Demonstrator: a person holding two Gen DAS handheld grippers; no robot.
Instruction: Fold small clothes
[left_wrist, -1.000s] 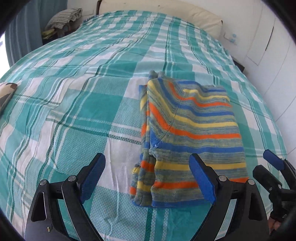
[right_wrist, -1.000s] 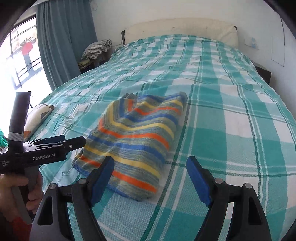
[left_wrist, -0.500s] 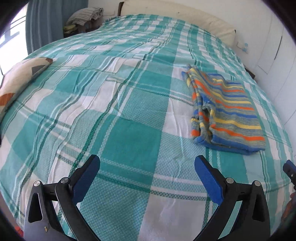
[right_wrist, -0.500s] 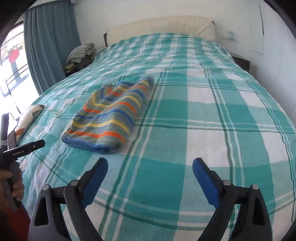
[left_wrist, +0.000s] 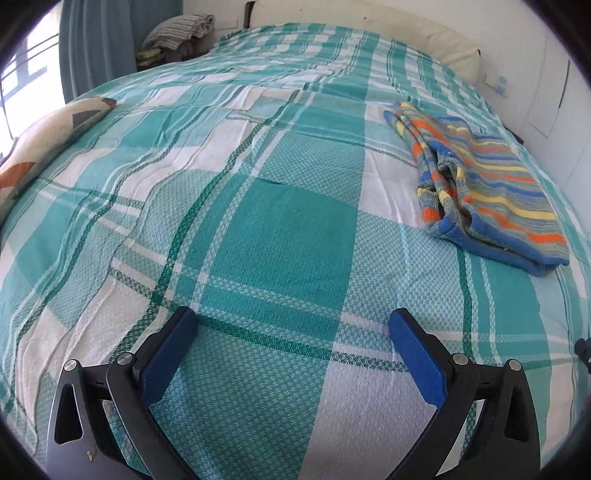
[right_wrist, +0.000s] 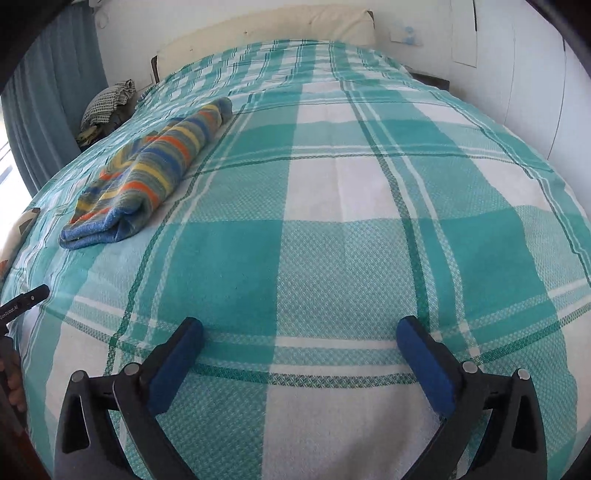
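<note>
Left wrist view: the left tongs (left_wrist: 291, 325) hang released over bare bedspread with nothing between the blue pads (left_wrist: 168, 356). A second ago they straddled the near edge of the folded striped knit garment (left_wrist: 491, 188) in blue, orange and yellow; now that bundle lies well apart at two o'clock on the teal-and-white checked bed (left_wrist: 266, 229). It reads as folded and set down, so this item looks finished. Open cloth spreads from nine to twelve o'clock, ending at a patterned cushion (left_wrist: 40, 147) on the bed's left edge.

Right wrist view: the right tongs (right_wrist: 299, 330) are still spreading, jaws opening on nothing but bedspread. The garment has slid from just ahead of them to ten o'clock, clear of both pads. Free room runs from twelve to three o'clock up to the white wall (right_wrist: 524, 96); the bed's near edge is out of sight.
</note>
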